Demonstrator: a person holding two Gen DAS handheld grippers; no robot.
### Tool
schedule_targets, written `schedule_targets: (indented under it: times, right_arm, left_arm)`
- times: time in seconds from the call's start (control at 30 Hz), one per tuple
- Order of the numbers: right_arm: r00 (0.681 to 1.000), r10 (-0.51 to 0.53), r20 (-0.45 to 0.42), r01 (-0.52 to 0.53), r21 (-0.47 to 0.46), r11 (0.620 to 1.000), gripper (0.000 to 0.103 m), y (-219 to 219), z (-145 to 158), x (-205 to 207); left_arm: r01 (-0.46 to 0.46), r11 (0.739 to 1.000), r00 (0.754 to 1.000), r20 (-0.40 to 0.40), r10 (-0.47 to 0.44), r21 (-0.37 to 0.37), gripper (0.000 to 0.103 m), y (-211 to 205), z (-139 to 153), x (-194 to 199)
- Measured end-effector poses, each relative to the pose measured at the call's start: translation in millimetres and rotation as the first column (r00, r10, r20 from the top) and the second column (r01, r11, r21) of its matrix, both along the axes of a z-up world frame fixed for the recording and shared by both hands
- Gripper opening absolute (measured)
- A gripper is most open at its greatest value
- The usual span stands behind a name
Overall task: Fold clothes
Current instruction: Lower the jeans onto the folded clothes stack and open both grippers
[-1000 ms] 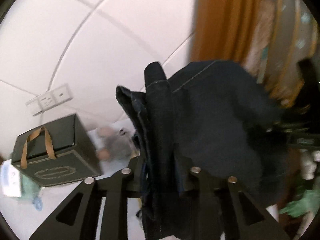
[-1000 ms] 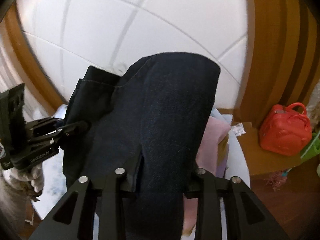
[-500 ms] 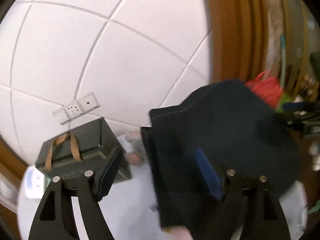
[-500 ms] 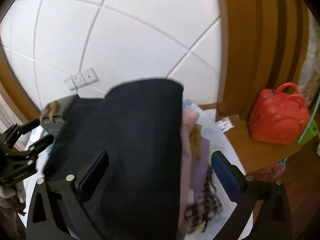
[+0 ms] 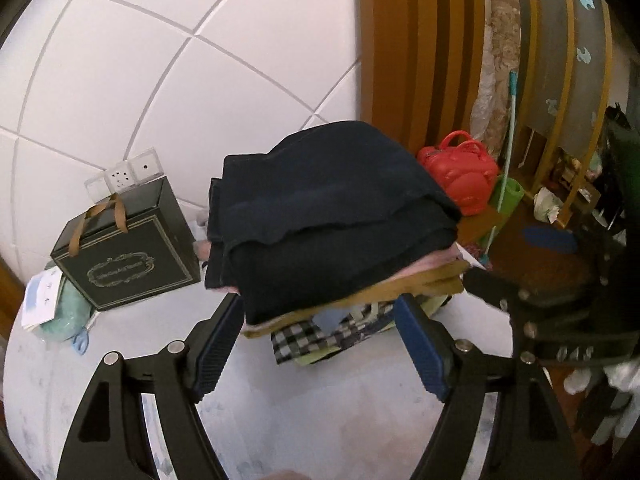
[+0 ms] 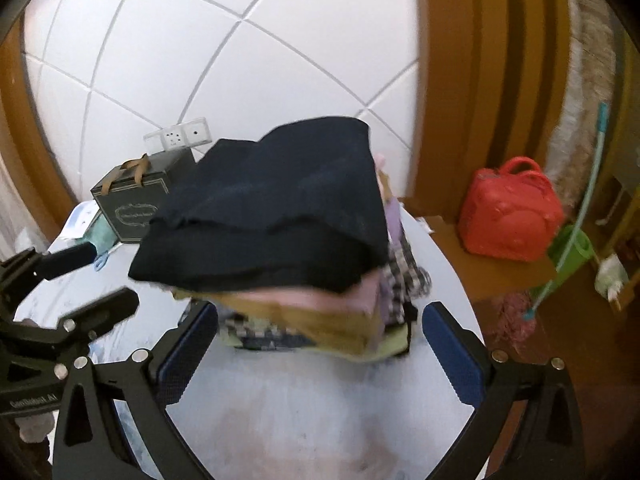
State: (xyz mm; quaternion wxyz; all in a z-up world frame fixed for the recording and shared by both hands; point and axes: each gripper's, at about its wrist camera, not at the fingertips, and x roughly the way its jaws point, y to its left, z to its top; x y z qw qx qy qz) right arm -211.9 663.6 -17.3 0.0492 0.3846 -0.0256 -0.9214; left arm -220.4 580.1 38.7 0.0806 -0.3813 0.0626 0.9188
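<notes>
A folded dark navy garment [image 5: 328, 216] lies on top of a stack of folded clothes [image 5: 360, 312] on the white table [image 5: 320, 420]; it also shows in the right wrist view [image 6: 276, 216] above pink, mustard and checked layers [image 6: 320, 320]. My left gripper [image 5: 320, 344] is open and empty, just in front of the stack. My right gripper [image 6: 316, 352] is open and empty, in front of the stack too. The right gripper shows at the right edge of the left wrist view [image 5: 560, 312]; the left gripper shows at the left of the right wrist view [image 6: 60, 312].
A dark green gift box [image 5: 124, 248] with brown ribbon handles stands at the back left by a wall socket [image 5: 128, 172]. A mint cloth and paper [image 5: 52, 308] lie beside it. A red handbag [image 6: 508, 220] sits on a wooden ledge to the right, with a green bucket [image 6: 568, 252].
Both grippers opened and let go of the navy garment, which now rests on the stack. Both grippers drew back from it toward the table's near side.
</notes>
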Motion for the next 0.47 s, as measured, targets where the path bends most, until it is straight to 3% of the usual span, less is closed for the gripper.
schedule_targets:
  times: [0.1,0.47]
  right_arm:
    - [1.0,-0.008,0.025,0.008,-0.003,1.0,0.103,2,-8,11]
    - [1.0,-0.008,0.03,0.008,0.002,1.0,0.103,5,-6,21]
  left_arm:
    - [0.002,0.999,1.0,0.03,0.0,-0.052,0.078,7,-7,-1]
    - [-0.04,0.999,0.998,0.05,0.04,-0.009,0.078,7,-14,-1]
